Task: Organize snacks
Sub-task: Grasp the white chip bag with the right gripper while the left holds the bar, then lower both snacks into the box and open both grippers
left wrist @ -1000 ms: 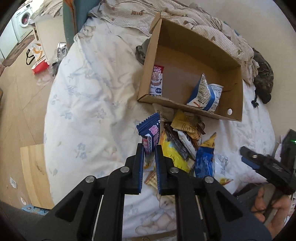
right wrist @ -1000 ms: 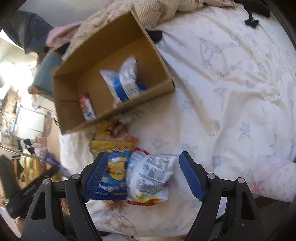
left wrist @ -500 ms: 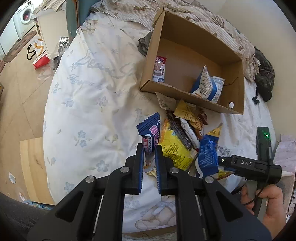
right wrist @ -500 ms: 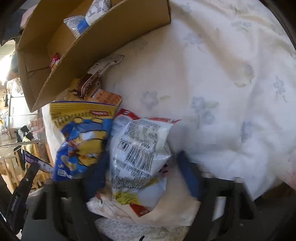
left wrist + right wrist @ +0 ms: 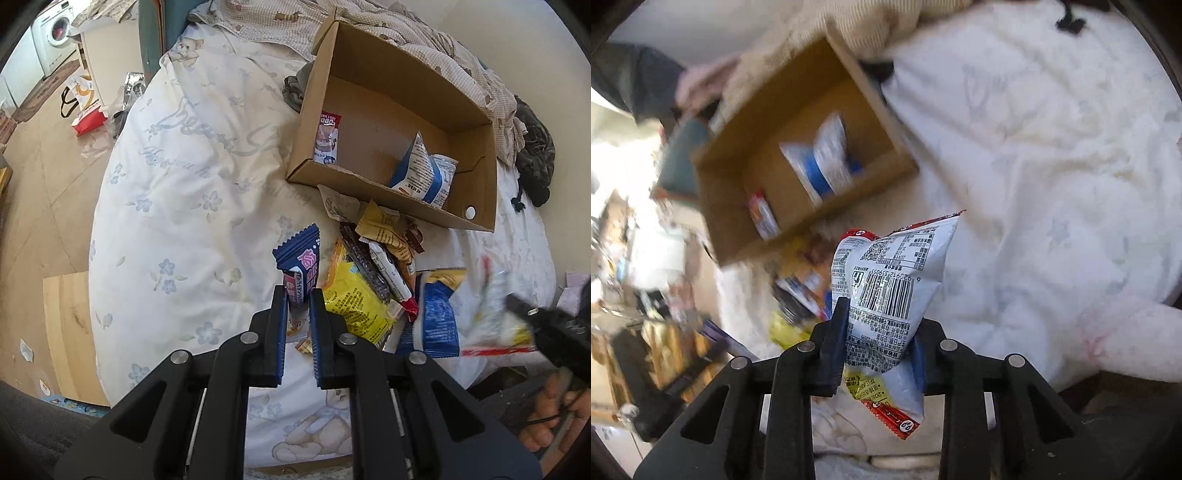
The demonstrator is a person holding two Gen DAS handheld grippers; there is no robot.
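L tongs (image 5: 298, 295) are clamped on a dark blue wrapper (image 5: 300, 258) w/ a zigzag top edge and a pink-and-white label; the characters on it are too small to read. It stands upright between the pads, above the bed cover (image 5: 192, 206).

R tongs (image 5: 879, 325) are clamped on a white snack bag (image 5: 892, 291) w/ red trim. Its back faces the camera: a barcode numbered 6 920912 359005, a QR code, a table of small print, and a yellow round mark low down. The bag hangs lifted off the bed cover; in the L view it shows only as a blur at the right.

Just beside the L tongs lies a loose pile on the cover: a yellow bag (image 5: 351, 299) w/ black print, a blue bag (image 5: 439, 317), a dark brown bar (image 5: 364, 258), and a mustard-coloured packet (image 5: 384, 230).

Beyond the pile, touching it, is an open cardboard box (image 5: 476, 192). Inside: a small sachet (image 5: 327, 138) reading "ODD" in red, leaning on the left wall, and a blue-and-white bag (image 5: 421, 171) upright near the front wall.

Far left, on the floor, a washing machine (image 5: 55, 37).
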